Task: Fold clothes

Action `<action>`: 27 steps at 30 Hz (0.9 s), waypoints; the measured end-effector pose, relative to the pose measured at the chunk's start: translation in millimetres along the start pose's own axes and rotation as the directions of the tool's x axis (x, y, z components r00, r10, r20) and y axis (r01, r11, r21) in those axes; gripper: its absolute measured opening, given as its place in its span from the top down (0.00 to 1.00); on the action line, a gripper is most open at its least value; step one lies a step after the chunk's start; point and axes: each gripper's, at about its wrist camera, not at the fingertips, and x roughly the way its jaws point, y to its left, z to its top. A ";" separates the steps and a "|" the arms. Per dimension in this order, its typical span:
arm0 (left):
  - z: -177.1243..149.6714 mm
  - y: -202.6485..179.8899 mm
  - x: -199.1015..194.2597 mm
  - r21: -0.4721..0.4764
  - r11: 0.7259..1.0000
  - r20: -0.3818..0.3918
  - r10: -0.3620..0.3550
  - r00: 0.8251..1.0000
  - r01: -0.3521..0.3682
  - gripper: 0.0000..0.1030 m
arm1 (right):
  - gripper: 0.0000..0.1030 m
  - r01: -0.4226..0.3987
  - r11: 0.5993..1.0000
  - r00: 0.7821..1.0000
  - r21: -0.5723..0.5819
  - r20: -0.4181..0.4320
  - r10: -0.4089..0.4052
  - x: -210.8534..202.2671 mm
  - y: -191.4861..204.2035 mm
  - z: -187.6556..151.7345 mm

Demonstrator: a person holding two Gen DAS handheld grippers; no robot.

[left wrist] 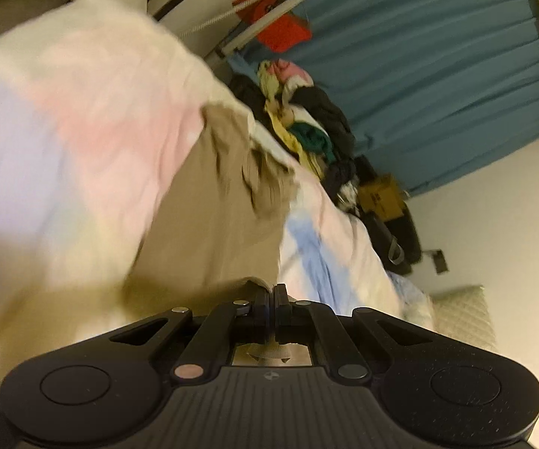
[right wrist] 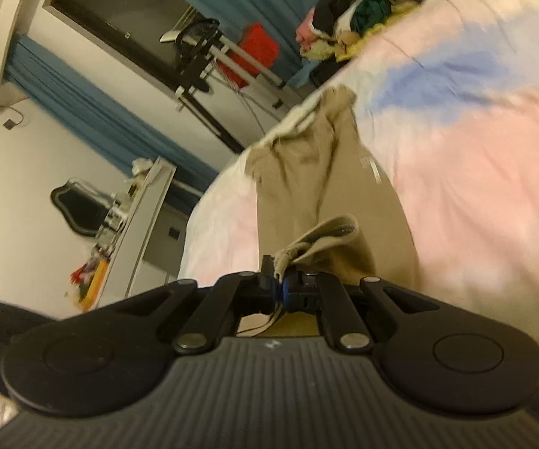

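- Left gripper (left wrist: 272, 292): jaws pinched tight on an edge of the trousers (left wrist: 209, 224); a sliver of tan cloth shows between the pads and behind them.
- Trousers, left view: tan, lying lengthwise across the bedspread (left wrist: 93, 123), running away from the gripper to a rumpled far end. Motion blur hides finer detail.
- Clothes heap (left wrist: 303, 112): dark, yellow, green and pink garments piled at the far side of the bed, well apart from the trousers.
- Right gripper (right wrist: 277, 280): jaws clamped on a folded corner of the same trousers (right wrist: 325, 187); the hem curls up just beyond the fingertips.
- Step in hand, as judged: both near corners gripped, garment stretched out for its fold.
- Next move, as judged: carry both corners together towards the far end, keeping them level so the edges meet, then let go.
- Handling, as judged: soft cloth, liable to sag or crease between the two grips.
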 end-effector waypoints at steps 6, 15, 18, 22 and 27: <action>65.7 -30.8 81.3 0.147 0.984 0.103 0.082 0.991 -0.097 0.98 | 0.93 0.105 0.988 0.990 -0.111 0.104 -0.094 96.8 7.8 58.2; 91.8 -13.4 215.3 0.368 0.884 0.207 0.224 0.952 -0.288 0.98 | 0.93 0.243 0.932 0.967 -0.268 0.137 -0.213 230.4 -26.3 75.0; 86.3 10.1 240.9 0.403 0.855 0.197 0.268 0.943 -0.327 0.98 | 0.93 0.274 0.911 0.961 -0.307 0.109 -0.253 260.6 -43.2 71.4; 85.2 27.3 257.8 0.446 0.831 0.173 0.283 0.944 -0.331 0.97 | 0.93 0.290 0.889 0.957 -0.354 0.083 -0.279 283.0 -56.1 65.3; 80.6 15.2 242.4 0.494 0.811 0.164 0.267 0.950 -0.313 0.68 | 0.92 0.298 0.876 0.954 -0.380 0.087 -0.287 281.6 -49.2 61.6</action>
